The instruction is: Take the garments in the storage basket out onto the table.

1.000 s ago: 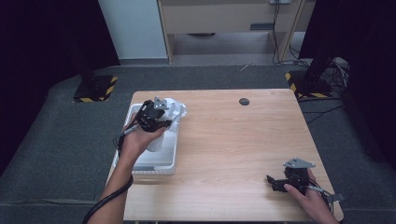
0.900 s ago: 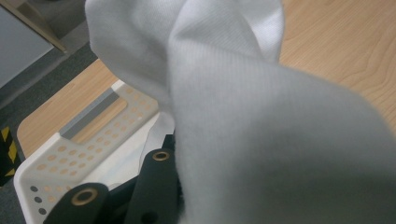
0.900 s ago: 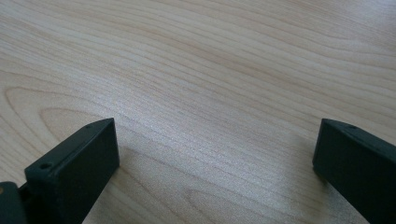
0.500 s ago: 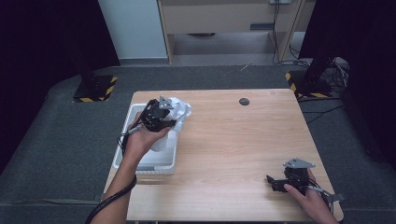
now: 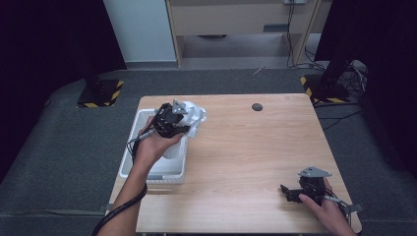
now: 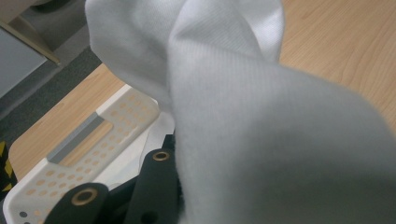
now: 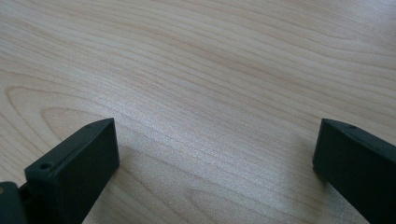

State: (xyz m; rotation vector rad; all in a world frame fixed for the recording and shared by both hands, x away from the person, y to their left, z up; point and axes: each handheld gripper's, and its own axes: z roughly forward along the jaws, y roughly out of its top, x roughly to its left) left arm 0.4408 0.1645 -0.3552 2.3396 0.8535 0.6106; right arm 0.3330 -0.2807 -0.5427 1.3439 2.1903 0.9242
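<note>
White cloth (image 6: 261,121) hides left hand-held gripper (image 5: 183,124) gripping it | right hand-held gripper (image 7: 215,154) wide

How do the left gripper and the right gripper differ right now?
The left gripper is raised above the white basket, while the right gripper sits low at the table near its front right corner. The left gripper is closed on a bunched white cloth; the right gripper's fingers stand wide apart with bare wood between them. Both are black and hand-held.
</note>
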